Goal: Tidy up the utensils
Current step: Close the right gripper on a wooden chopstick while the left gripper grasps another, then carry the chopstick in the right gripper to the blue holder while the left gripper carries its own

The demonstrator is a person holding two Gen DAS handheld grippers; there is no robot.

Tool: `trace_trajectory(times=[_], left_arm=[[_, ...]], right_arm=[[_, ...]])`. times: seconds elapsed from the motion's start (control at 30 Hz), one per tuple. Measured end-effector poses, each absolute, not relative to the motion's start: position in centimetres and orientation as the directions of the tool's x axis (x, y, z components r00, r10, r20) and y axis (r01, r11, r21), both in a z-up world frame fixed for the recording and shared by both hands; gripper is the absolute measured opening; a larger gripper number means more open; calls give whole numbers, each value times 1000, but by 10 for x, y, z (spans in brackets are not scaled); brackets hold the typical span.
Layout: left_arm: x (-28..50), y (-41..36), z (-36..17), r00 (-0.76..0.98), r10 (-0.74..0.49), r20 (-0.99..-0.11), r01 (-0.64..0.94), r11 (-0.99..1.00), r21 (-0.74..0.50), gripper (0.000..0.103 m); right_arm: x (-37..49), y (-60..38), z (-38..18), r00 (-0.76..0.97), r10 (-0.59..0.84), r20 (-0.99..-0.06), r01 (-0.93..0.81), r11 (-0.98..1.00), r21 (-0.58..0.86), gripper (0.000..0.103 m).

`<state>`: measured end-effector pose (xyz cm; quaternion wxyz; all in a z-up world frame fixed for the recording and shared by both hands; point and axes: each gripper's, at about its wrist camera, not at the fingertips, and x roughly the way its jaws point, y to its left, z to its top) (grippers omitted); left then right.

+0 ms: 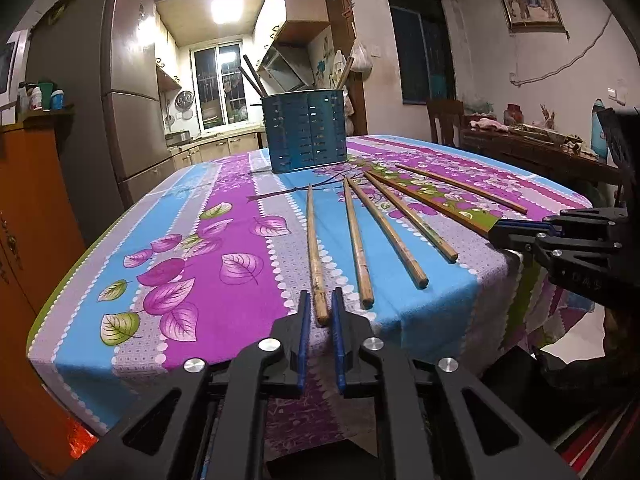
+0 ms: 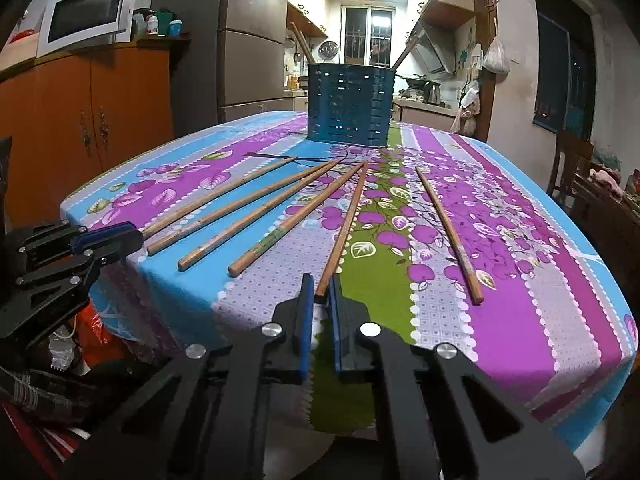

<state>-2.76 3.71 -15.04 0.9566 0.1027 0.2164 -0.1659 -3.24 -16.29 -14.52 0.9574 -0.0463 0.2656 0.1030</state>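
Observation:
Several wooden chopsticks lie fanned on the flowered tablecloth [image 1: 192,240], tips toward a blue perforated utensil holder [image 1: 306,130] that also shows in the right wrist view [image 2: 349,105] with a few sticks in it. My left gripper [image 1: 320,312] has its blue pads around the near end of the leftmost chopstick [image 1: 313,248], narrowly apart. My right gripper [image 2: 320,294] brackets the near end of a darker chopstick [image 2: 346,226] the same way. Each gripper shows in the other's view: the right [image 1: 504,228] and the left [image 2: 128,236].
One chopstick [image 2: 450,236] lies apart at the right. A wooden cabinet [image 2: 92,120] with a microwave [image 2: 86,12] stands left, a fridge [image 1: 132,92] behind it. A chair and a cluttered side table [image 1: 532,140] stand right.

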Motion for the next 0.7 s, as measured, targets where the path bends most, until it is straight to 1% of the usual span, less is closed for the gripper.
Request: trace_trajectory(times=[0.2,0.4,0.6,0.7], left_arm=[[-21,41,-149,858,-257,-445,344,930,127,7],[-19,46,-138,878,-238,-416,321,936,143,7],[-15,57,-122,904,-198,-378,276,947,166,7],[-14,65,-106,908,-211,-363,273,954,127,7]], right_arm=[[-29,-173,-144,843,164,-512,-177,984,22,5],[-30,-180,-134,870,141,-473,-146,989,28,5],[-35,-186,-111,904,118,-411,-129,992,1,5],[-38,-186,-97,922,111,-372,-130,991,-27,5]])
